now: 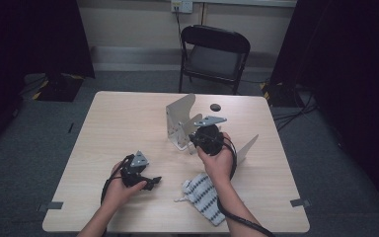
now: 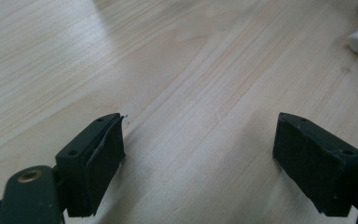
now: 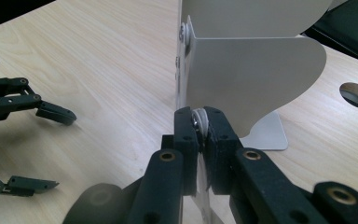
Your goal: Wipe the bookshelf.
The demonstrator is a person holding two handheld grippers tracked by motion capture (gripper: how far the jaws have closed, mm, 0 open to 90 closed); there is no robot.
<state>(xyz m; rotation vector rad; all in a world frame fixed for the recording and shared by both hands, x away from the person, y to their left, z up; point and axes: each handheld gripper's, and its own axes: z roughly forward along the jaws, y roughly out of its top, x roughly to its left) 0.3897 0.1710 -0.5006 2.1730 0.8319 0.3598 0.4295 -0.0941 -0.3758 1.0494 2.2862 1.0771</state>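
Clenched right gripper [image 3: 200,133] jaws grasp the upright metal plate's [image 3: 256,70] edge; left gripper [image 2: 198,158] jaws stand released.

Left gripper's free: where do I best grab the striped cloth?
On the striped cloth, probably the white bunched end, coming in low from its left with the open left gripper: that end stands up off the table and faces those jaws.

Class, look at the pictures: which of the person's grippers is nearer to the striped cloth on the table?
Right. The right gripper is just beyond the striped cloth; the left gripper rests off to its left, jaws open.
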